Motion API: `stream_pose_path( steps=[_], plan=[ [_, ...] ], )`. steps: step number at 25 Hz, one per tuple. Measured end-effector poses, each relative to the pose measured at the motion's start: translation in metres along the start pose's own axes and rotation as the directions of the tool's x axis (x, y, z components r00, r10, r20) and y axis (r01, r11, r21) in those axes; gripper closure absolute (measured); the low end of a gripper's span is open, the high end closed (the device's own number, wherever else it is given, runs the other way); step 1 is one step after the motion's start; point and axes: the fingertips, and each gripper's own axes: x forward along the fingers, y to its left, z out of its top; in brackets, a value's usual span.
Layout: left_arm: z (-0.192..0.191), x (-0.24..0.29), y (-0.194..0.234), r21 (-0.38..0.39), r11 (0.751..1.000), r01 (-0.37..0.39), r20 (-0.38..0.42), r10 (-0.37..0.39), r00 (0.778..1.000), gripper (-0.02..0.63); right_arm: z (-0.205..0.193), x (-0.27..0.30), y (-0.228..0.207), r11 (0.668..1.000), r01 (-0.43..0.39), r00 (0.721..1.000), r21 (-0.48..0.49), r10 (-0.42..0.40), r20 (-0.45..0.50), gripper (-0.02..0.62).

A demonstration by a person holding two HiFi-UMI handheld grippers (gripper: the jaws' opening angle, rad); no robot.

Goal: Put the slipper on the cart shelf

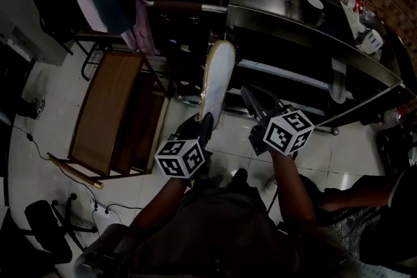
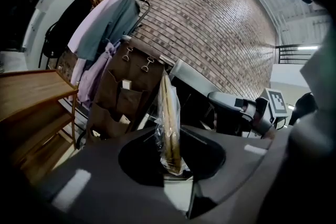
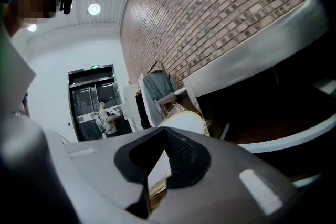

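plastic-wrapped slipper (image 1: pixel 218 78), pinched at its near end by the left gripper (image 1: pixel 206 120), pokes toward the steel cart (image 1: pixel 296 32), not yet on a shelf, prob to slide in flat; right gripper (image 1: pixel 247 93) alongside, also facing the cart, jaws barely apart w/ nothing in them, spare for steadying

Brick wall (image 2: pixel 210 23) far ahead of me, wooden rack (image 1: pixel 107 107) on my left, hung clothes (image 2: pixel 100 23) beyond it, pale tiled floor (image 1: pixel 39 133), round ceiling lamp (image 3: pixel 94 8)

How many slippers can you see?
1. The plastic-wrapped slipper is clamped in the left gripper, in front of the cart. Others could be hidden in the dark.
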Motion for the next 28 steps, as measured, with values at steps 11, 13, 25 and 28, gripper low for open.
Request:
stream_pose_path(
  steps=[11, 13, 25, 28],
  plan=[
    [-0.041, 0.089, -0.082, -0.012, 1.000, 0.014, -0.056, -0.015, 0.998, 0.534, 0.026, -0.110, -0.086, 0.997, 0.074, 0.996, 0.019, -0.074, 0.040, 0.597],
    [-0.042, 0.106, -0.086, -0.021, 1.000, 0.004, -0.055, -0.005, 0.998, 0.534, 0.031, -0.120, -0.099, 0.997, 0.076, 0.996, 0.020, -0.077, 0.045, 0.597],
    [-0.034, 0.225, -0.082, 0.009, 1.000, 0.002, -0.112, -0.001, 0.994, 0.534, 0.041, -0.141, -0.170, 0.981, 0.184, 0.980, 0.057, -0.188, 0.064, 0.597],
    [-0.025, 0.255, -0.070, 0.005, 1.000, 0.000, -0.113, 0.001, 0.994, 0.534, 0.044, -0.134, -0.186, 0.972, 0.226, 0.971, 0.063, -0.229, 0.061, 0.597]
  ],
)
